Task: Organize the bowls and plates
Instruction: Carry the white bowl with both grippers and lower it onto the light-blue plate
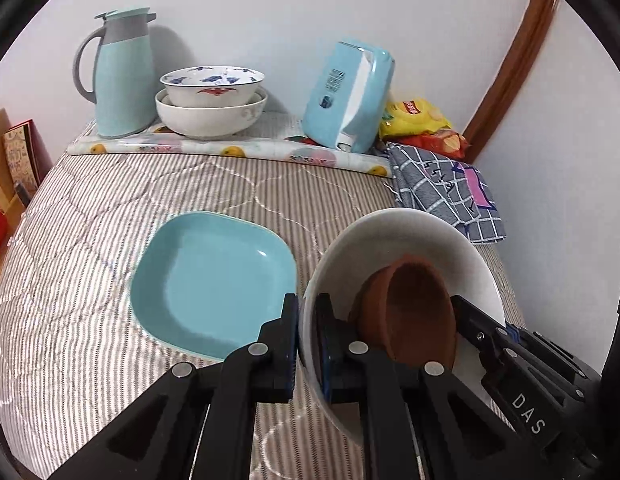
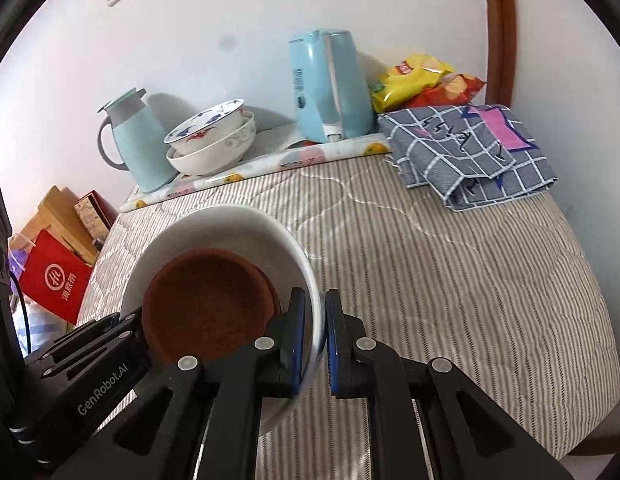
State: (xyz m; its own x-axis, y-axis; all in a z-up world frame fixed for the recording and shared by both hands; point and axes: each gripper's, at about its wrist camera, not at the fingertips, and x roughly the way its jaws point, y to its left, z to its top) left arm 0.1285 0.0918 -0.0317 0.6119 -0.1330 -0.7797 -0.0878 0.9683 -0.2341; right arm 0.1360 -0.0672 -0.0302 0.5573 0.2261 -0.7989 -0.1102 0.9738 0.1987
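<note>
A white bowl (image 1: 410,236) (image 2: 229,228) hangs above the striped table cover, with a brown clay dish (image 1: 414,312) (image 2: 205,304) lying inside it. My left gripper (image 1: 306,344) is shut on the bowl's left rim. My right gripper (image 2: 314,344) is shut on the opposite rim, and it shows as a black arm (image 1: 510,364) in the left wrist view. A light blue square plate (image 1: 213,280) lies flat on the cover, left of the held bowl. Two stacked bowls (image 1: 211,100) (image 2: 211,140) stand at the back by the wall.
At the back stand a pale blue thermos jug (image 1: 117,76) (image 2: 137,144) and a blue tissue pack (image 1: 350,96) (image 2: 330,84). Snack bags (image 1: 422,120) (image 2: 422,80) and a folded checked cloth (image 1: 450,192) (image 2: 470,152) lie at the back right. Red bags and boxes (image 2: 57,280) sit beyond the left edge.
</note>
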